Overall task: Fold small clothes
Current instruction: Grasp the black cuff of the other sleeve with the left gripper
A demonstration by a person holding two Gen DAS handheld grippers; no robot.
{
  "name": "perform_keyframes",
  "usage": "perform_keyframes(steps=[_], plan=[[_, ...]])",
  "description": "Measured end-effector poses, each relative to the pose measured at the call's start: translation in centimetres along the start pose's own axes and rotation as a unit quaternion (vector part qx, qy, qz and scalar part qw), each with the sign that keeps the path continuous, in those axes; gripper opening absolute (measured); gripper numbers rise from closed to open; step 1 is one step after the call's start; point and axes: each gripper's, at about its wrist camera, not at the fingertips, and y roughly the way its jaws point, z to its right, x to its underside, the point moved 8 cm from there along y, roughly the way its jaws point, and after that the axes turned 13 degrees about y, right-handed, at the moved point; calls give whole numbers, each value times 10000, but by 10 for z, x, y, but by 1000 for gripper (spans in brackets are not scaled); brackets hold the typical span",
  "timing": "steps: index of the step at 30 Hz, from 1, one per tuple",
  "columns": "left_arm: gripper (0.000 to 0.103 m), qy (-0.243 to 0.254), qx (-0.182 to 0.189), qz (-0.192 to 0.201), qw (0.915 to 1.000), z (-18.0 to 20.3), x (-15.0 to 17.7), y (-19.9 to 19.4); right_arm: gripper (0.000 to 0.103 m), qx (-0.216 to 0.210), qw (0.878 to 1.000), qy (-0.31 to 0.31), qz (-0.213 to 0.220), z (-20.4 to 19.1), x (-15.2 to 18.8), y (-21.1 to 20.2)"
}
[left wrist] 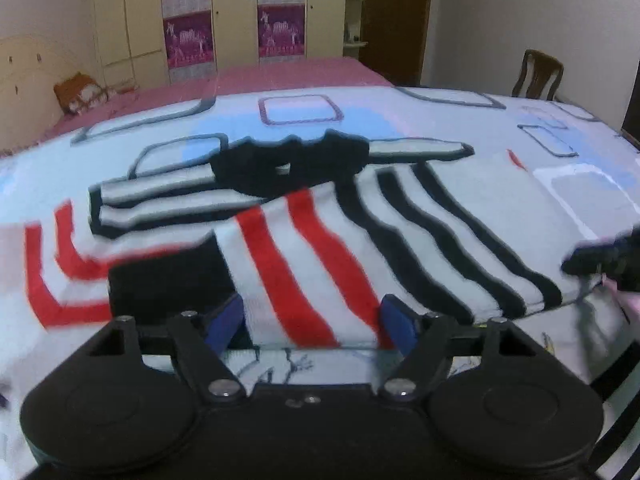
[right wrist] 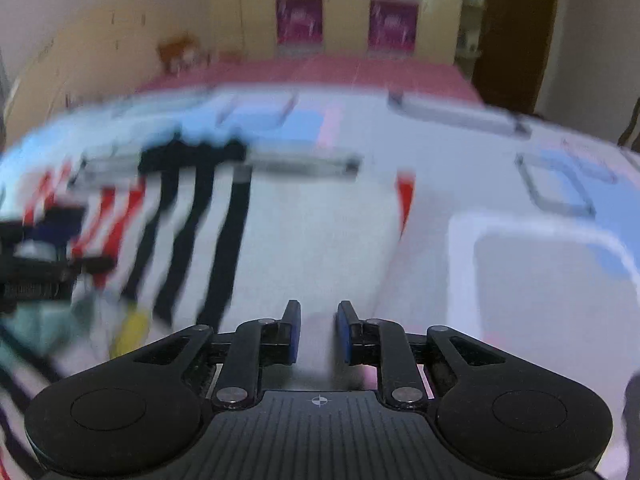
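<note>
Shirt (left wrist: pixel 320 240) half-folded on blanket (left wrist: pixel 500 200), hem at my left gripper (left wrist: pixel 312 324).
Soft, light, floppy; I'd pinch hem edges. Left jaws gape around hem; right gripper (right wrist: pixel 319 330) slightly parted, grasping nothing.

Soft cloth striped shirt (left wrist: pixel 304 248), matt plastic tongs (left wrist: pixel 312 322)

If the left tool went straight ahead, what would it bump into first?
Probably the striped shirt: its red-and-white fold already lies between the open left tool fingers, though how near is hard to judge.
</note>
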Motion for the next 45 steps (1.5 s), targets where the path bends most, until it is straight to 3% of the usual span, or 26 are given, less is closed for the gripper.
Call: perform_keyframes(steps=[3,6,8,9,10,11,15,16,19,22,26,27,33,35,38,39,42,45], plan=[[77,-6,46,-38,10000,-5,-5,-1,19,173,9998,-72,94,-7,0,-2],[86,-132,-57,0,9999,-17,-3,-6,20,126,9991,231,342,-10,-12,-15],[100,-261,-282,38,9993,-33,3,-17,20,214,9982,326,450,-12,-12,-19],[101,-349,-398,107,9985,-43,7,-24,27,223,9978,387,486,-12,-12,-21],[101,-450,-492,171,9976,-53,12,-33,58,188,9972,509,523,-14,-12,-24],[101,-585,-589,199,9963,-67,18,-43,70,150,9964,599,584,-16,-14,-25],[93,-1342,-1178,297,9835,-140,54,-85,72,-80,9937,841,736,-33,-15,-31],[86,-1620,-1322,307,9774,-161,67,-95,66,-96,9935,853,746,-38,-15,-31],[70,-2607,-1733,278,9494,-230,113,-124,55,-223,9929,985,622,-55,-14,-24],[62,-3530,-2129,273,9107,-293,160,-149,53,-333,9917,1125,534,-72,-15,-17],[52,-4895,-2119,681,8431,-357,210,-165,53,-368,9927,1051,464,-98,-16,-13],[51,-5107,-2054,816,8309,-369,216,-165,53,-378,9929,1030,469,-102,-16,-13],[38,-5787,-1794,1356,7839,-420,232,-153,53,-324,9940,935,470,-121,-17,-16],[24,-5932,-1772,1437,7721,-431,233,-147,53,-284,9941,930,477,-121,-17,-17],[12,-6005,-1871,1406,7646,-442,238,-144,53,-203,9936,988,512,-117,-21,-19],[9,-5987,-1859,1384,7667,-442,236,-144,53,-177,9927,1072,532,-113,-23,-19],[6,-5801,-1843,1358,7817,-434,226,-153,53,-97,9891,1360,559,-101,-28,-18],[6,-5459,-1651,1502,8076,-424,195,-148,53,-42,9877,1443,599,-93,-29,-19]])
